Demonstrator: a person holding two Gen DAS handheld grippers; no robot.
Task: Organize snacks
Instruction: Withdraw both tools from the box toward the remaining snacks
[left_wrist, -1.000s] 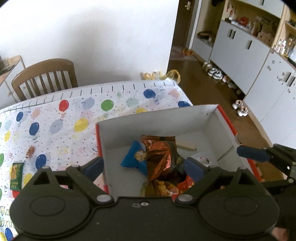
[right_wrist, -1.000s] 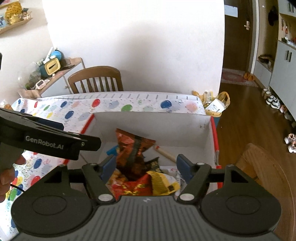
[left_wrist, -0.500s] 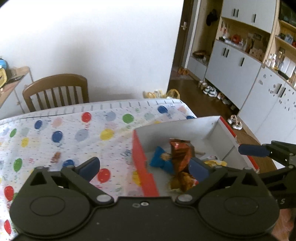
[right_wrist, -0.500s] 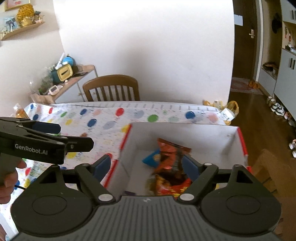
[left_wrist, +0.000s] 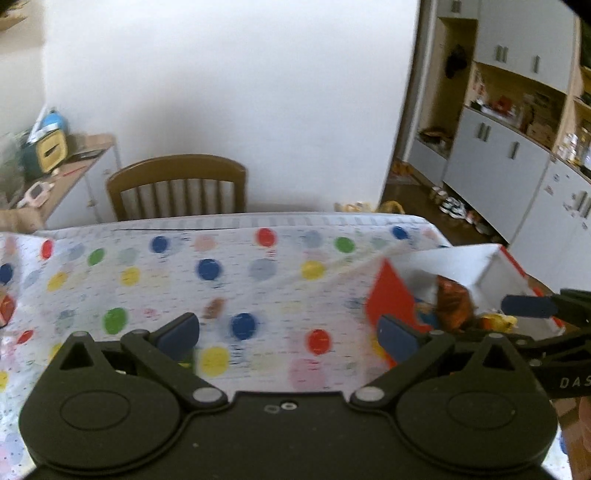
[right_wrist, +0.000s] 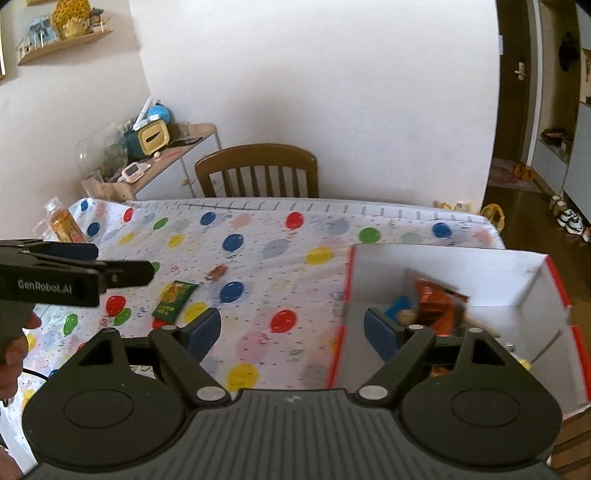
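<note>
My left gripper (left_wrist: 287, 334) hangs open over the balloon-print tablecloth (left_wrist: 221, 266) with nothing between its fingers. My right gripper (right_wrist: 291, 332) is open too, straddling the left wall of the red-and-white box (right_wrist: 443, 266). Inside the box lie an orange-brown bag (right_wrist: 432, 302), a blue packet (right_wrist: 399, 306) and other snacks. A green snack packet (right_wrist: 173, 299) lies flat on the cloth, ahead and left of the right gripper. In the right wrist view the left gripper (right_wrist: 122, 264) shows at the far left, held by a hand (right_wrist: 14, 350). The box (left_wrist: 391, 295) sits right of the left gripper.
A small brown item (right_wrist: 218, 271) lies mid-table. A bottle of orange liquid (right_wrist: 64, 225) stands at the table's far left corner. A wooden chair (right_wrist: 258, 170) is behind the table, and a cluttered side shelf (right_wrist: 155, 147) stands left of it. The table edge and floor lie beyond the box to the right.
Both grippers have swung left, away from above the box and out over the tablecloth. The box slid to the right in both views. The green packet has come into the right wrist view.
</note>
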